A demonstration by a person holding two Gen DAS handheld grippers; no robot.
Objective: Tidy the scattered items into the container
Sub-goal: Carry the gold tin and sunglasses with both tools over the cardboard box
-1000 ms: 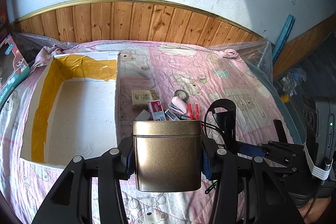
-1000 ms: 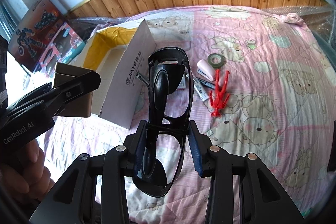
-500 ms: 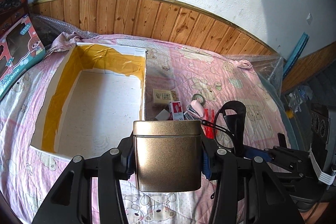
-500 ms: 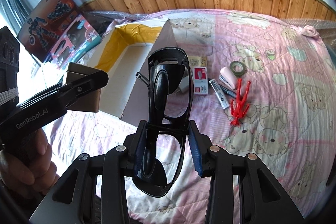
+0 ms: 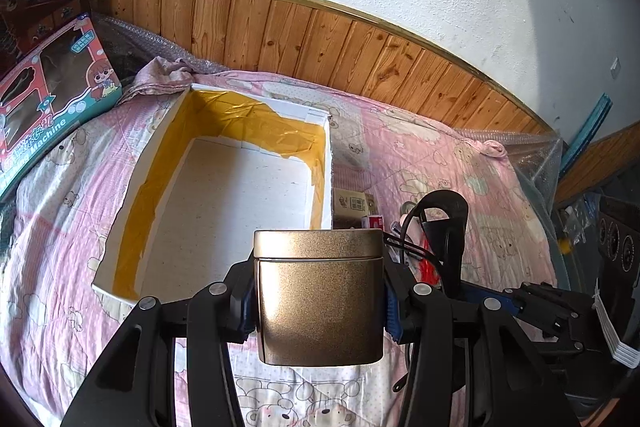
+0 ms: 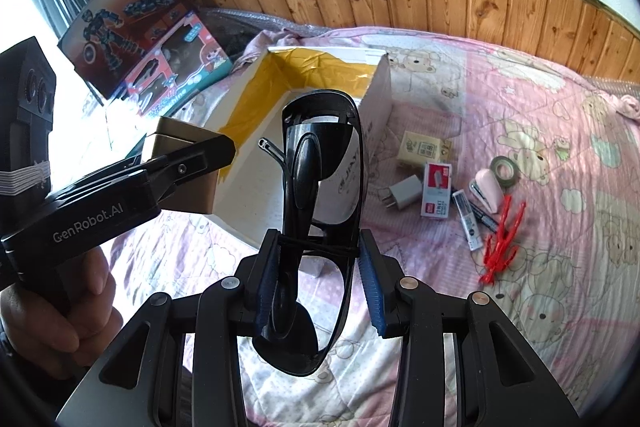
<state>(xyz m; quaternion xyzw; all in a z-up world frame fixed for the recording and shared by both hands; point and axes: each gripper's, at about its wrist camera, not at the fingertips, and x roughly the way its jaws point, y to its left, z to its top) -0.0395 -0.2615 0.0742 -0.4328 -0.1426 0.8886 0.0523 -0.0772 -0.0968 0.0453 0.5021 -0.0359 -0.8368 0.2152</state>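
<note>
Gold-coloured metal fills the left gripper (image 5: 319, 301): its jaws are clamped on the two sides of a square tin (image 5: 319, 297), lid up and level, probably so whatever is inside stays put. Ahead of those jaws and slightly to their left lies the container, a shallow white box (image 5: 329, 163) lined with yellow tape, open and with nothing in it yet. The tin hangs above the bed near the box's near right corner, not yet over its floor.

Beside it, the right gripper (image 6: 320, 279) has its jaws closed on a pair of black sunglasses (image 6: 320, 183), pinched near the folded arms so the lenses stand up beyond the jaw tips; that grip keeps the pads off the lenses. The box sits ahead and left of these jaws too.

Ahead and to the right of the right jaws, the remaining clutter waits on the pink quilt (image 6: 540, 307): a white charger (image 6: 402, 192), a small red-and-white box (image 6: 437, 189), a tan carton (image 6: 425, 148), a roll of tape (image 6: 505, 167), a pink stapler (image 6: 487, 189) and a red plastic piece (image 6: 503, 243). My guess is both loads go in together.
</note>
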